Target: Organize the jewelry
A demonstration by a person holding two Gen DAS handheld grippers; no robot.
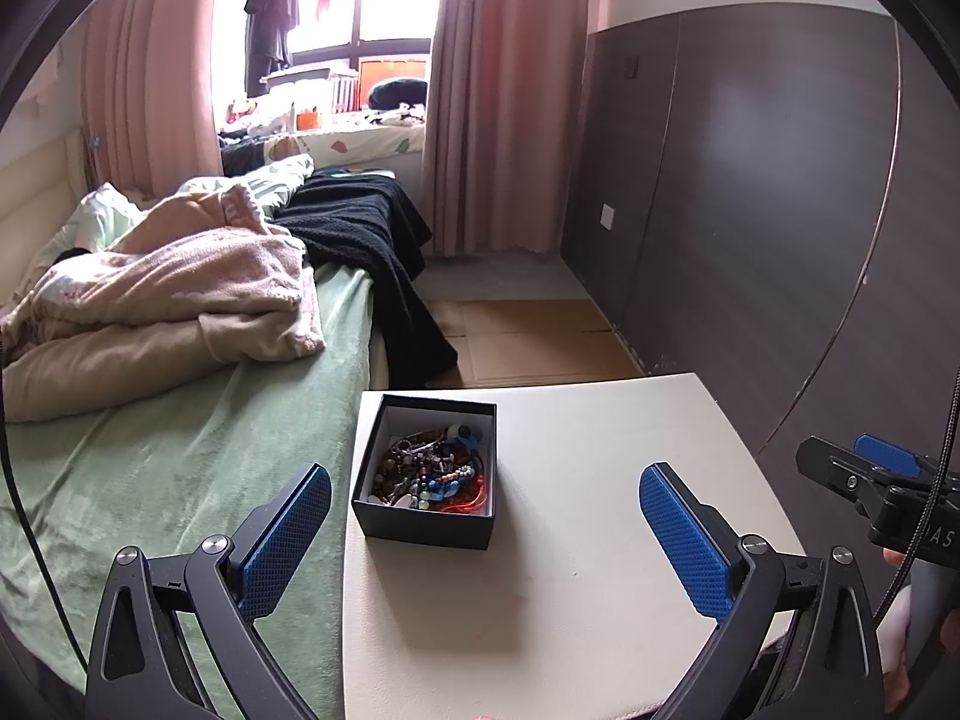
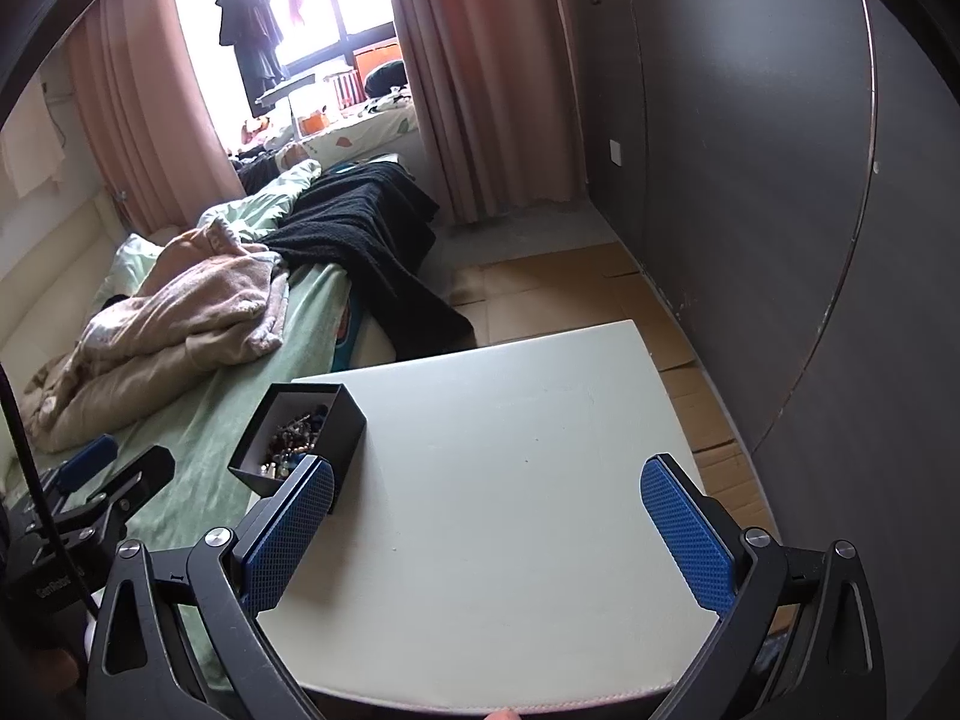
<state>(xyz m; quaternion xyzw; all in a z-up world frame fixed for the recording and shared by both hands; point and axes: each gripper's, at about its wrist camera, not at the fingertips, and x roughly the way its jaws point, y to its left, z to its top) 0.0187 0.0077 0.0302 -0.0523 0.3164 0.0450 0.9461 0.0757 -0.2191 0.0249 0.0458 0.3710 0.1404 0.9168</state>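
A small black box [image 1: 427, 519] with a white lining stands on the left part of the white table [image 1: 600, 480]. It holds a tangle of beaded jewelry [image 1: 435, 471] in many colours. My left gripper [image 1: 485, 483] is open just in front of the box, fingers spread wider than it, nothing between them. In the right wrist view the same box [image 2: 336, 426] sits at the table's left edge, beside the left fingertip. My right gripper [image 2: 487, 483] is open over the bare table [image 2: 510, 450] and holds nothing. Each gripper shows at the edge of the other's view.
A bed with a green sheet [image 1: 180, 450], a beige blanket [image 1: 168, 300] and a black throw [image 1: 372, 240] runs along the table's left side. Dark wardrobe panels [image 1: 780, 180] stand to the right. Cardboard [image 1: 528, 336] covers the floor beyond the table.
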